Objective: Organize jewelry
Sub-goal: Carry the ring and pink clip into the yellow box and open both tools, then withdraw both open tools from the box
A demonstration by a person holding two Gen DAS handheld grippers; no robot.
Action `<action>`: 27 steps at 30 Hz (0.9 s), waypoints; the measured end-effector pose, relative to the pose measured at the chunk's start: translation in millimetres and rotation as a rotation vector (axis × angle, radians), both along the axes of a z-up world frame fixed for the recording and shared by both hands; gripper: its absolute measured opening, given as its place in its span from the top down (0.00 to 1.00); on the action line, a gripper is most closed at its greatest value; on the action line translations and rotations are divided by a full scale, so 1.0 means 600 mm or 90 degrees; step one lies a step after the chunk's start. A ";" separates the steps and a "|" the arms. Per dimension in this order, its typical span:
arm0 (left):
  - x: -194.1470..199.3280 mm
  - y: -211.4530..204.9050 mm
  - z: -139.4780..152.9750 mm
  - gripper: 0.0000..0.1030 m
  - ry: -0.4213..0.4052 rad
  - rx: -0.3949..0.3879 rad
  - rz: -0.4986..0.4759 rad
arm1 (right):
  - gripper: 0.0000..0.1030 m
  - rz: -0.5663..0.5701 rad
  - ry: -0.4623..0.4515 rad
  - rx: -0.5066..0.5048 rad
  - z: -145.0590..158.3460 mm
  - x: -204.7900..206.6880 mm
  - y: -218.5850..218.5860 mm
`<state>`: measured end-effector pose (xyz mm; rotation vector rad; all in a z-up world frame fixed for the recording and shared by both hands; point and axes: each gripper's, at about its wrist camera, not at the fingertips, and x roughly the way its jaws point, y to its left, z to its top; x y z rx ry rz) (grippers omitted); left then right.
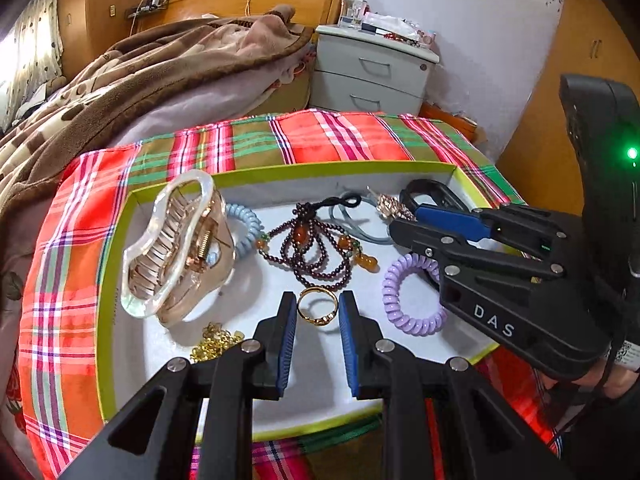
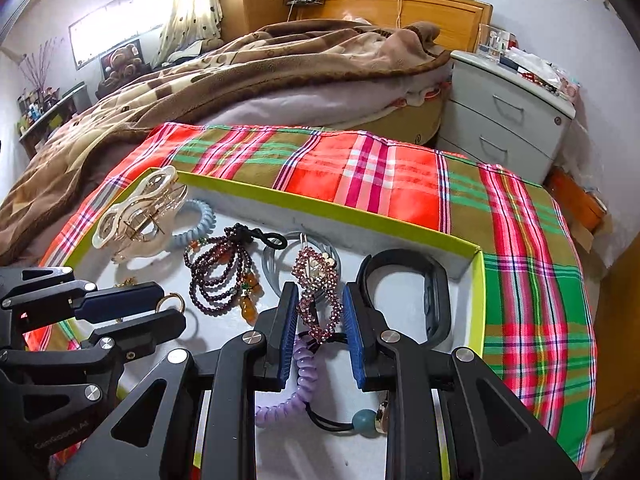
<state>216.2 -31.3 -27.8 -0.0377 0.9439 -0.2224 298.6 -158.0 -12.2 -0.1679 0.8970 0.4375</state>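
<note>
Jewelry is kept in a green-rimmed tray (image 1: 120,216); a gold ring (image 1: 317,306) is flanked by the left gripper (image 1: 318,316), fingers parted, while a rhinestone clip (image 2: 320,304) is flanked by the right gripper (image 2: 319,312), fingers likewise parted.

I read "DAS" in pale capitals on the black body of my right gripper (image 1: 412,210), seen from the left wrist camera. From the right wrist camera, my left gripper (image 2: 170,302) carries a faint moulded line on its lower body that looks like "GenRobot.AI", though I cannot read it surely.
</note>
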 end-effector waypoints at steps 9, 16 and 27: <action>0.006 -0.003 -0.008 0.78 0.009 0.006 0.003 | 0.77 -0.001 0.000 -0.001 -0.001 0.003 0.004; 0.006 -0.006 -0.007 0.71 0.014 0.003 0.000 | 0.77 -0.009 -0.004 0.008 0.003 0.000 -0.002; -0.019 -0.004 0.018 0.62 -0.008 0.011 0.015 | 0.59 -0.037 -0.046 0.051 0.046 -0.038 -0.023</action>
